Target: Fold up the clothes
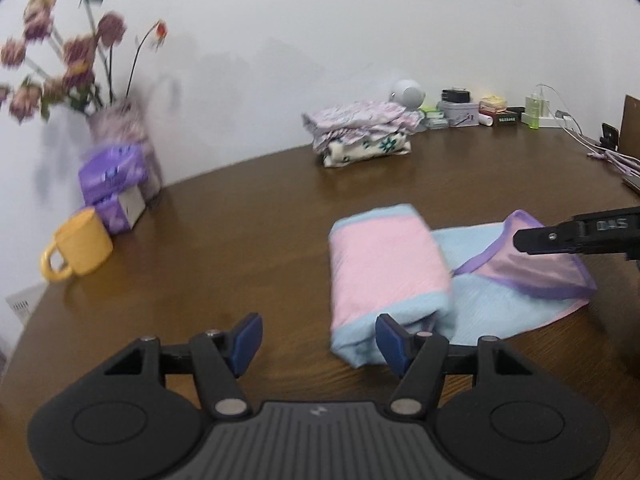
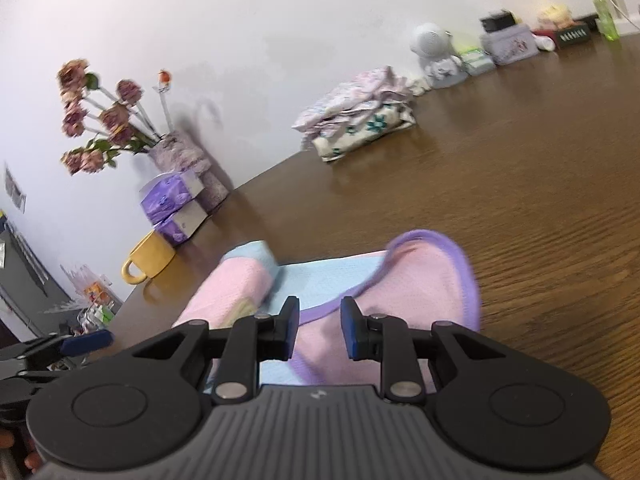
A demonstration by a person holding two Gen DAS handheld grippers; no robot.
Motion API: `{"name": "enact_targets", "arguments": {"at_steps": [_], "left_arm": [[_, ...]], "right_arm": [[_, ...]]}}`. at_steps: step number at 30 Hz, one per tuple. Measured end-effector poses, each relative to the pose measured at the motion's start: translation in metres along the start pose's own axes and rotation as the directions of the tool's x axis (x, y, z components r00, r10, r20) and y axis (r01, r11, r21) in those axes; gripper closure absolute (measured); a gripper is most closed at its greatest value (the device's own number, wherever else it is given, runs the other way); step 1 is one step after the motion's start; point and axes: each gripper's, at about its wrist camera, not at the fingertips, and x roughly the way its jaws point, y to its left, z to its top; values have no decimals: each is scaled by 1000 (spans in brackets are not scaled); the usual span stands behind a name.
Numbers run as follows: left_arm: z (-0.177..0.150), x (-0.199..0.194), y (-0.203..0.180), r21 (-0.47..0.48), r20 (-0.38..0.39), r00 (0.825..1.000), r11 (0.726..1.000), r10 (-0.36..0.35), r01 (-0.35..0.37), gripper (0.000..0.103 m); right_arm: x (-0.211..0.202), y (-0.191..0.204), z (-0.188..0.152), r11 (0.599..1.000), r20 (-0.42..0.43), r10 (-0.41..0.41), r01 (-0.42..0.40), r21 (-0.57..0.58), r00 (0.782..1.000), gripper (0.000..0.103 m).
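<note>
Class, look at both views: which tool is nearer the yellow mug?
Left. The left tool is open over bare table between the yellow mug and the folded cloth; the right tool sits beyond that cloth.

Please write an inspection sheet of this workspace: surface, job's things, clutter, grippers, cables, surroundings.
Surface: brown wooden table.
Job's things: pink cloth folded over on the blue cloth; purple-edged flap raised; folded pile near the wall.
Clutter: yellow mug, tissue packs, flower vase, boxes and bottles.
Grippers: left gripper open, empty; right gripper narrow, over the flap, grip unclear.
Cables: purple cable at the far right edge.
Surroundings: white wall.
</note>
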Motion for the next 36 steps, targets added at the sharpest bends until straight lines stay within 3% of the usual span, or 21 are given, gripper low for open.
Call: {"name": "enact_targets", "arguments": {"at_steps": [3,5,8,12,21,25,28,33,36], "left_arm": [[-8,8,10,-7,-11,998,998,-56,56,42],[-11,12,14,-10,-12,995,995,-101,101,42],[-14,17,19,-18,-7,989,989,-144,144,43],[-14,27,24,-47,-17,975,974,-222,221,55],[-17,39,28,-65,-26,961,960,-274,272,68],[-18,38,27,-55,-16,959,958,-281,280,93],[-20,37,25,-41,-14,962,961,-273,272,98],[-22,38,28,-55,-16,959,958,-284,283,96],[-22,31,35,-86,-14,946,942,-325,323,66]], "right_arm": [[-1,31,-10,997,-1,22,-22,-77,1000,78],[-1,55,-19,988,-5,23,-24,-152,1000,67],[-2,87,-34,969,-11,9,-11,-248,1000,66],[8,117,-49,951,-53,-18,1,-311,998,66],[32,128,-59,946,-43,-163,144,-291,986,66],[33,127,-60,949,-36,-175,159,-271,984,86],[32,126,-62,952,-35,-179,164,-259,983,98],[32,122,-62,956,-43,-190,174,-236,981,98],[31,121,-62,959,-73,-175,154,-238,982,93]]}}
